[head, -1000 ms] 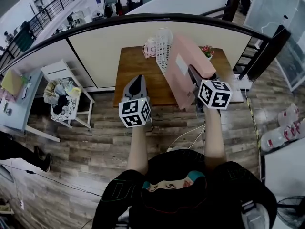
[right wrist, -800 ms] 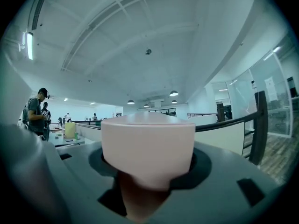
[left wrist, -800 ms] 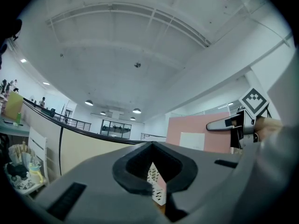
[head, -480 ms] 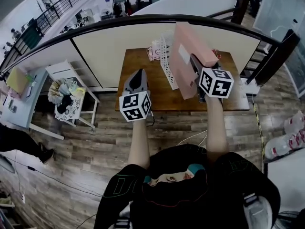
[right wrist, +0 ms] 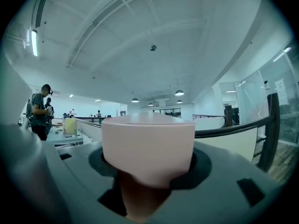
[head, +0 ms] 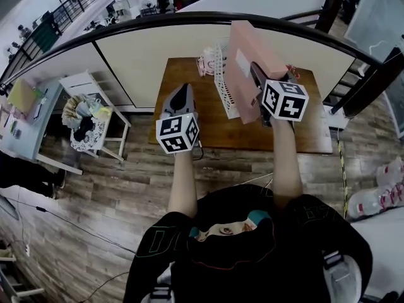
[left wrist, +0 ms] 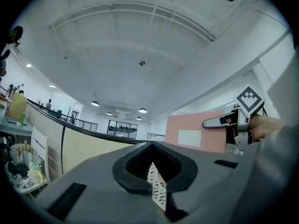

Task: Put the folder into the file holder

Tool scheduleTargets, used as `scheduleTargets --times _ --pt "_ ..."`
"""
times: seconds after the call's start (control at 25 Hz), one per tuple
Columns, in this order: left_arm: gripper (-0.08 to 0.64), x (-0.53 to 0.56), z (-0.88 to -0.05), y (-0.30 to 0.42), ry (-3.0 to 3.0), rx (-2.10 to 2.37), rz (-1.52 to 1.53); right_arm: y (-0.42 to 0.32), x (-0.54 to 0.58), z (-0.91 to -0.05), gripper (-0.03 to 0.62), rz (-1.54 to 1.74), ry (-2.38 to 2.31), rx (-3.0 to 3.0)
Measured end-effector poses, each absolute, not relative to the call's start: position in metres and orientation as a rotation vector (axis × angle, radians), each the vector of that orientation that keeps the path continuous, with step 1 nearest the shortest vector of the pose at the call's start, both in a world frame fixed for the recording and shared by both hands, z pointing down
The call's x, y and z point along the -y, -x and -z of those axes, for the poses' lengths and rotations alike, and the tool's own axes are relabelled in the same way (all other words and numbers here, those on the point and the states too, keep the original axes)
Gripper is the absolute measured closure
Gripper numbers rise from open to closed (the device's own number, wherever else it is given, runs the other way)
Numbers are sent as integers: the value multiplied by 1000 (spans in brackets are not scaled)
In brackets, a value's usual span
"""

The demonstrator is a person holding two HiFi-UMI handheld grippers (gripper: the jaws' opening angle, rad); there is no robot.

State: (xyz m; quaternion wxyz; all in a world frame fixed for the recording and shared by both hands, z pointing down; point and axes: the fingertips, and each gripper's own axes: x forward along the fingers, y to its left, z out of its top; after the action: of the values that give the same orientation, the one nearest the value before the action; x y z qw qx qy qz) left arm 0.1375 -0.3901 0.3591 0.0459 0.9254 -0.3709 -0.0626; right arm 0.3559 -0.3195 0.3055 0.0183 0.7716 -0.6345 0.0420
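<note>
A pink folder (head: 242,65) with a white label stands nearly upright above the wooden table (head: 189,84), and my right gripper (head: 257,84) is shut on its near edge. Its lower edge is just right of the white perforated file holder (head: 221,84), over the holder's right side. In the right gripper view the folder (right wrist: 148,143) fills the space between the jaws of my right gripper (right wrist: 147,183). My left gripper (head: 180,101) hovers over the table's near left part, shut and empty. In the left gripper view the folder (left wrist: 189,132) shows past my left gripper (left wrist: 154,174), with the file holder (left wrist: 156,188) behind the jaws.
A pink and white cup-like object (head: 205,62) stands behind the holder, and a small plant (head: 291,72) at the table's back right. A curved partition with a dark rail (head: 126,36) runs behind the table. A white chair with clothes (head: 88,115) stands to the left.
My right gripper has carried the folder left and up, and it now stands more upright, closer over the file holder. My left gripper has barely moved.
</note>
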Motion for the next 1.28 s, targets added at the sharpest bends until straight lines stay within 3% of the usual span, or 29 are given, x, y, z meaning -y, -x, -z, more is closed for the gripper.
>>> scheduleTargets --times 0.64,1.28 --pt "563 413 -364 -156 -2820 1268 123 -385 373 -308 313 -134 -2349 2055" --pt "563 487 -374 -201 -2878 1124 39 -394 442 -319 312 -167 -2389 2005"
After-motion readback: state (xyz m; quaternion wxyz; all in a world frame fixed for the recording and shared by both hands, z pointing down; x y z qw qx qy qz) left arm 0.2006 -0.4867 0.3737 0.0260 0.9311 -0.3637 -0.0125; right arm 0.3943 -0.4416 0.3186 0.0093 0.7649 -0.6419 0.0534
